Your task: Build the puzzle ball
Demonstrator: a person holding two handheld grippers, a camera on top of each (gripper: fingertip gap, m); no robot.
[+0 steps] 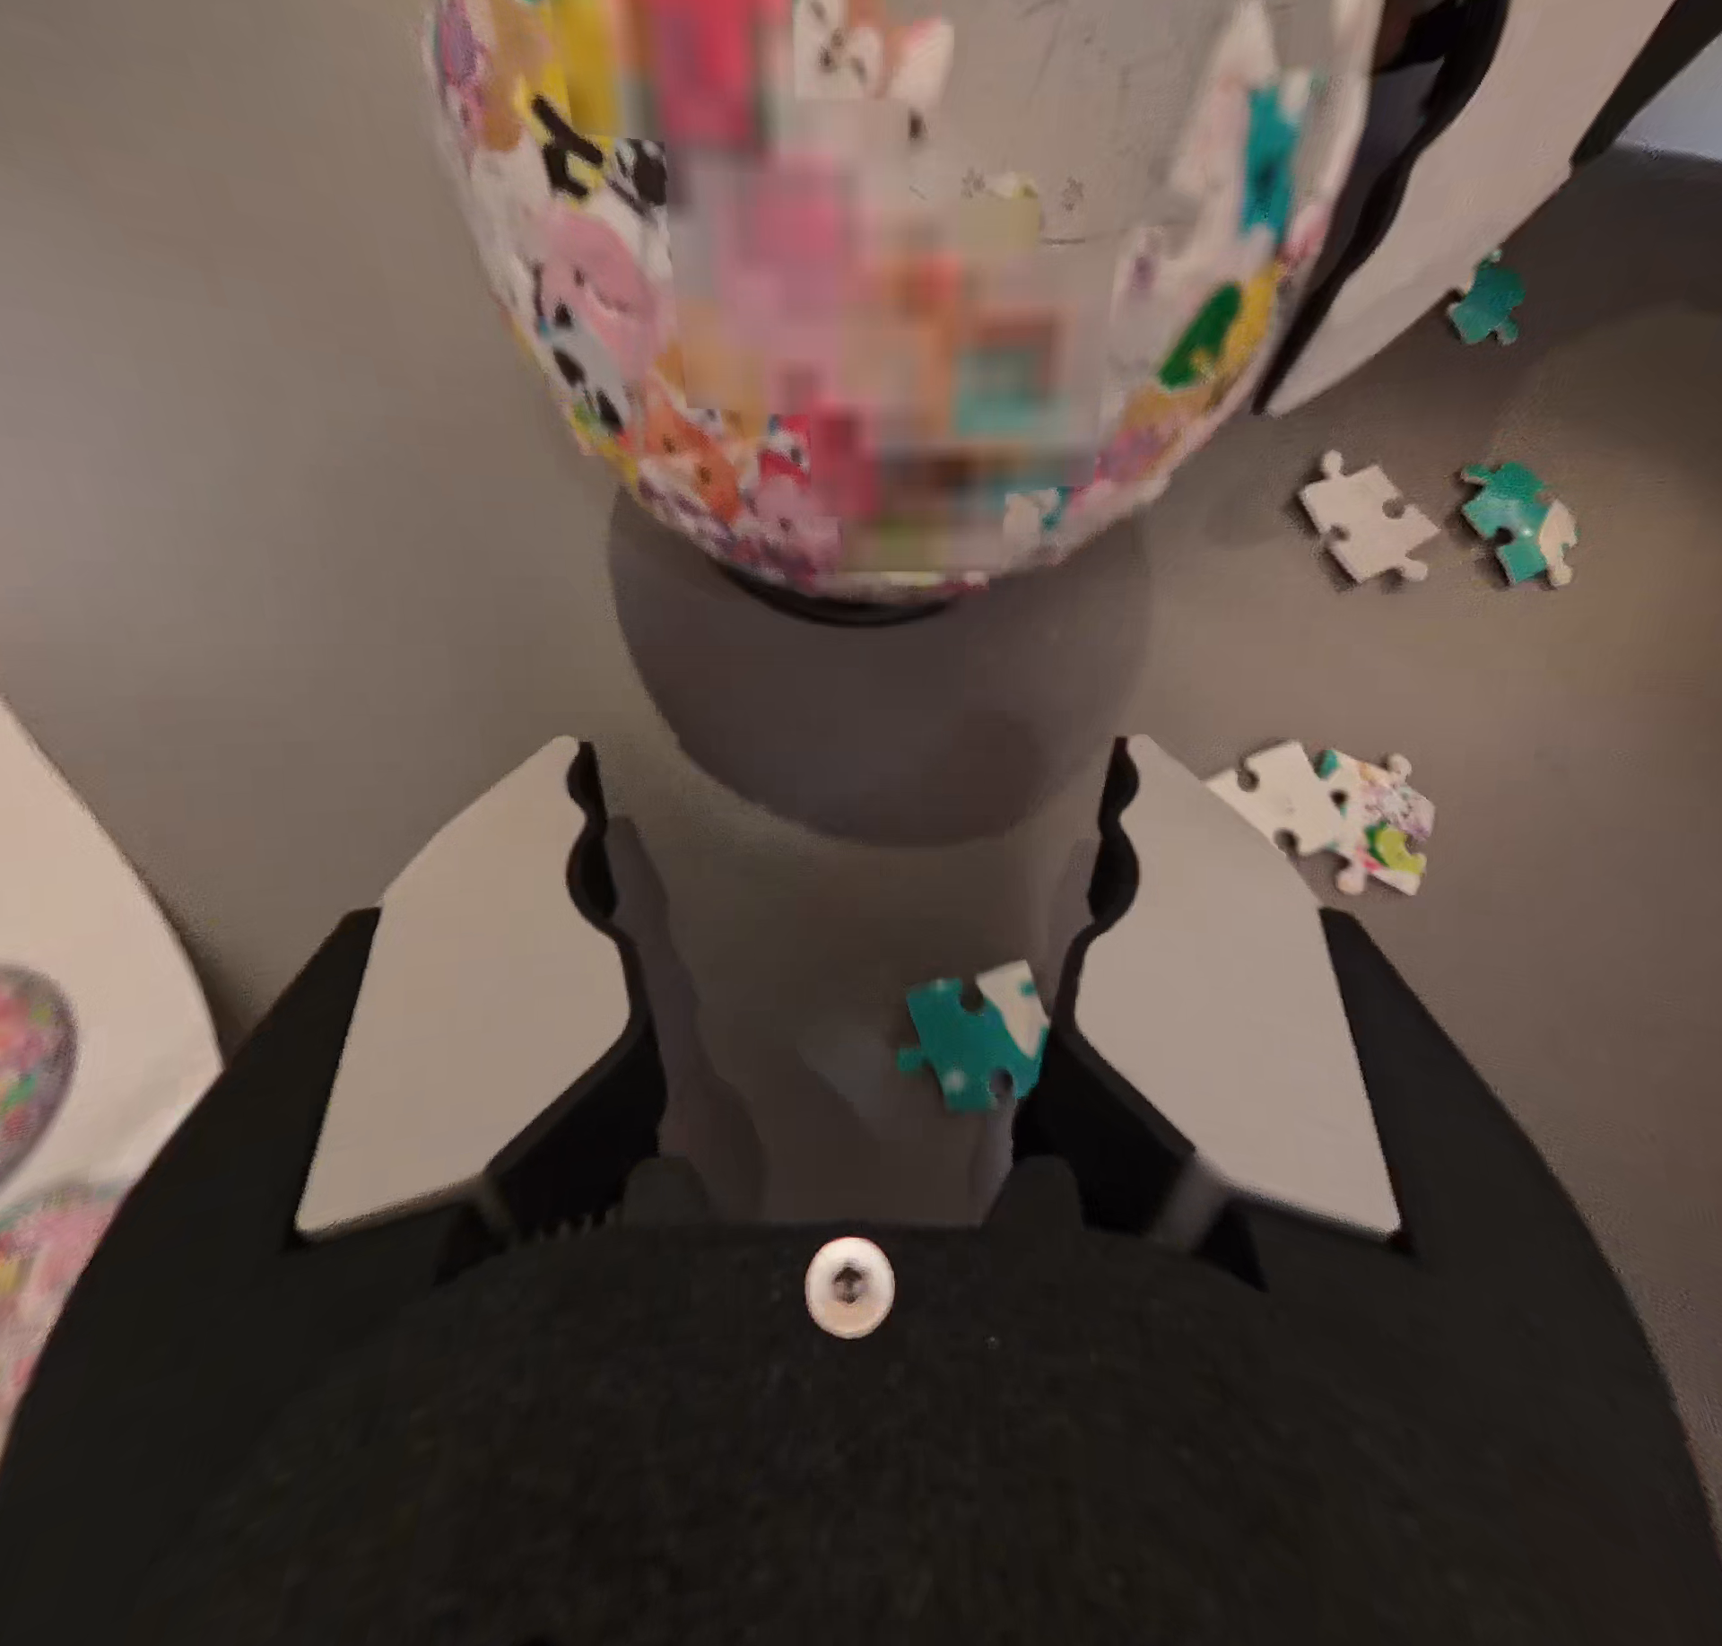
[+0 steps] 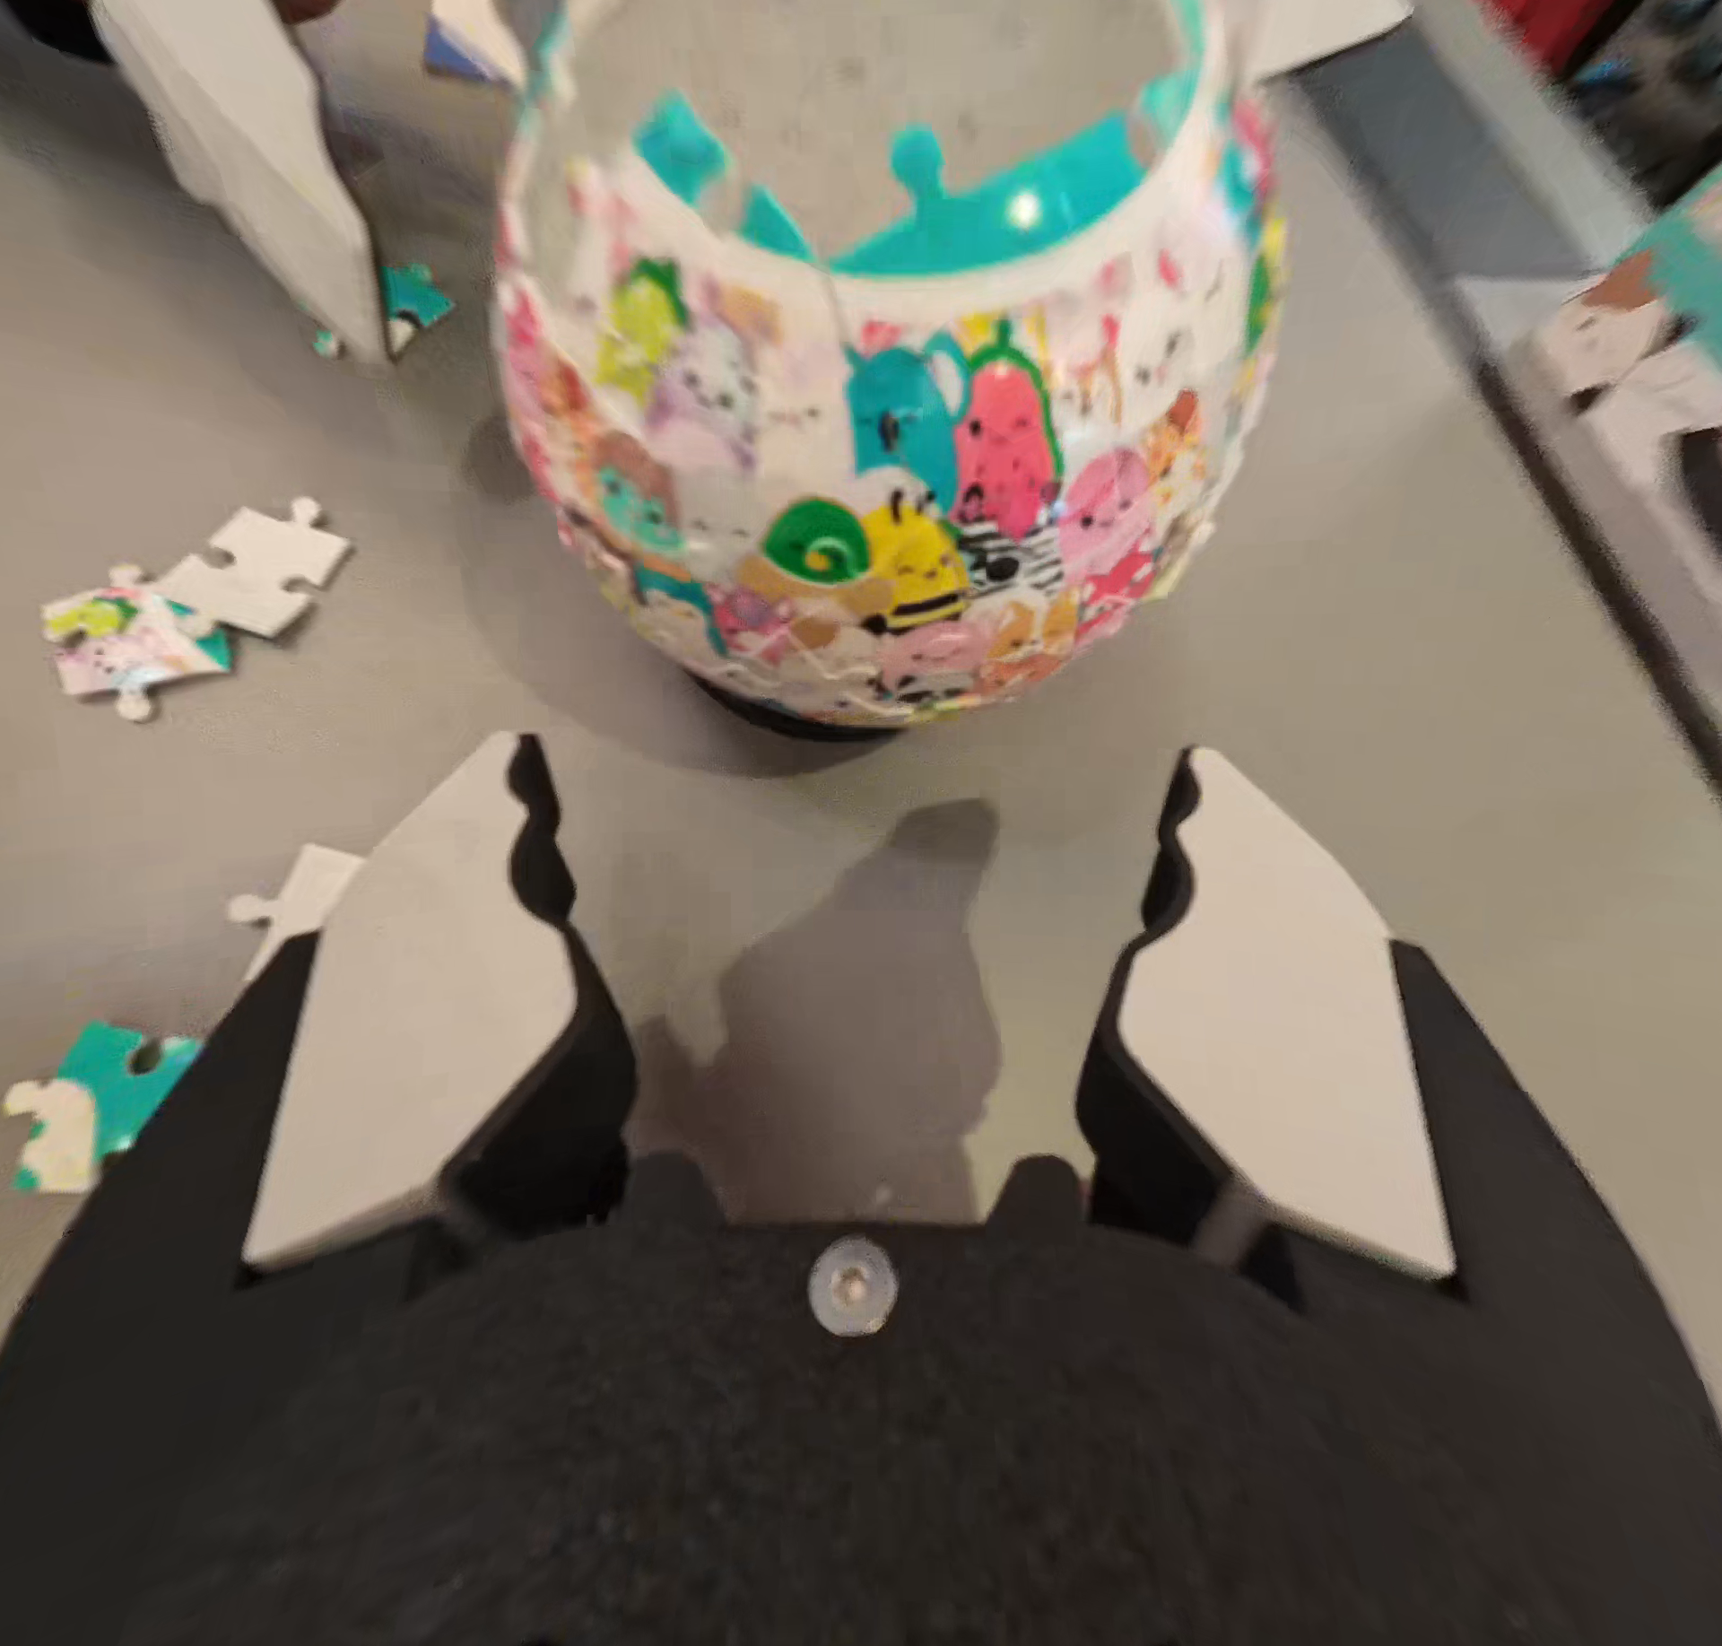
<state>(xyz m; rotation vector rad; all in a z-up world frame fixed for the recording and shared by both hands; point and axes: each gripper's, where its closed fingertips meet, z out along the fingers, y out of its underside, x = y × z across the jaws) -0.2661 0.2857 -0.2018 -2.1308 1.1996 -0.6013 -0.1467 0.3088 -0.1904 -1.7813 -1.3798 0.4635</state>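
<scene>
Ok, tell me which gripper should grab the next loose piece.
Probably left. The left gripper is open with a teal piece lying between its fingers. The right gripper, also open, has only bare table between its fingers; the loose pieces lie off to one side.

one puzzle ball (image 2: pixel 885 446) stood on one dark base ring (image 2: pixel 792 721). two tools were in view, left tool (image 1: pixel 848 786) and right tool (image 2: pixel 853 786). loose puzzle pieces (image 1: pixel 1365 529) on the bench (image 1: pixel 233 390) numbered perhaps six; the blur and overlaps made that count unsure.
</scene>
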